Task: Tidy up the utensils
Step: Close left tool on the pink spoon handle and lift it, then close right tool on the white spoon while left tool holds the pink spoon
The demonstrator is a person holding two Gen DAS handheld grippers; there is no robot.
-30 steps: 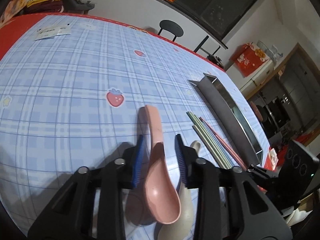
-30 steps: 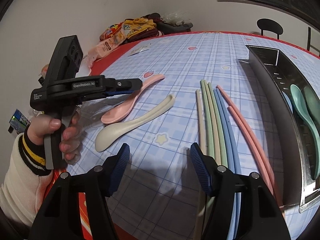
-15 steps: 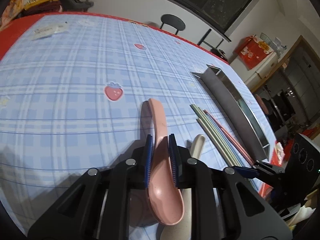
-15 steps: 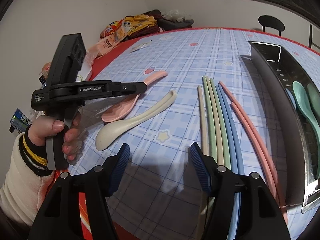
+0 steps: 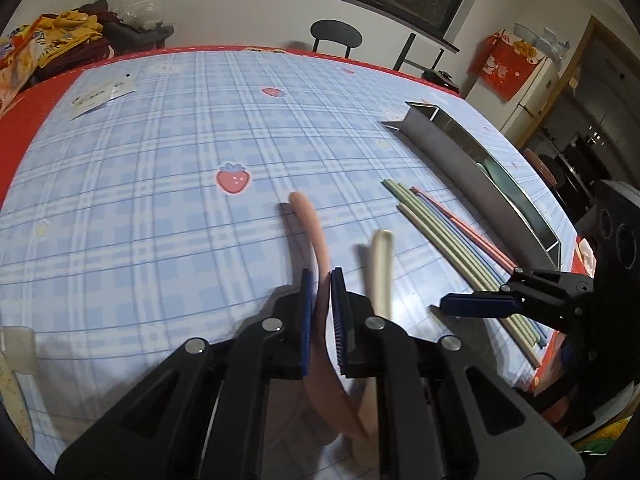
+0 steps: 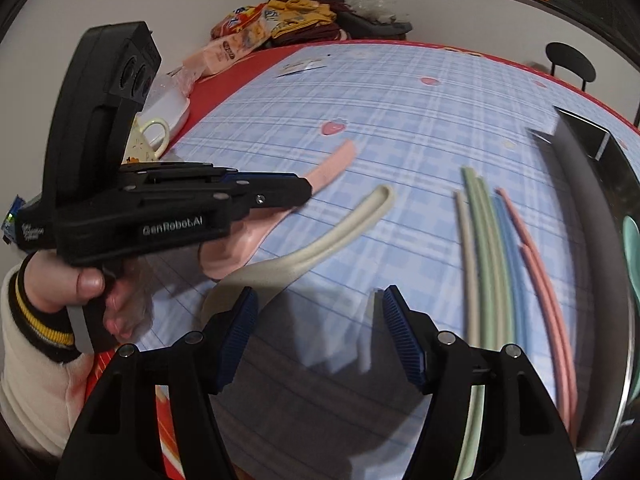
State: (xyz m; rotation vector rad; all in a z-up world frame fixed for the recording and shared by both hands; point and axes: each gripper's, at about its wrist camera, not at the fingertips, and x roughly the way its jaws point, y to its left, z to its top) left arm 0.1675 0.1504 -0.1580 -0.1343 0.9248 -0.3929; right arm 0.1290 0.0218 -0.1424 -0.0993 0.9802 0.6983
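Two grippers over tabletop, one loaded.
Left gripper [image 5: 319, 312] pinching pink spoon [image 5: 311, 229] near front edge, beside cream spoon [image 6: 320, 244]; right gripper [image 6: 316, 336] spread wide, nothing between pads.

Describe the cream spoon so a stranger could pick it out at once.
On the blue plaid tablecloth, look left of the row of chopsticks. Two spoons lie there; the cream spoon rests free on the cloth, unlike the pink spoon, which the left gripper clamps.

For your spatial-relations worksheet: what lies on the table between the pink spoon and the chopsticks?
The cream spoon lies between the pink spoon and the chopsticks, clearest in the right wrist view.
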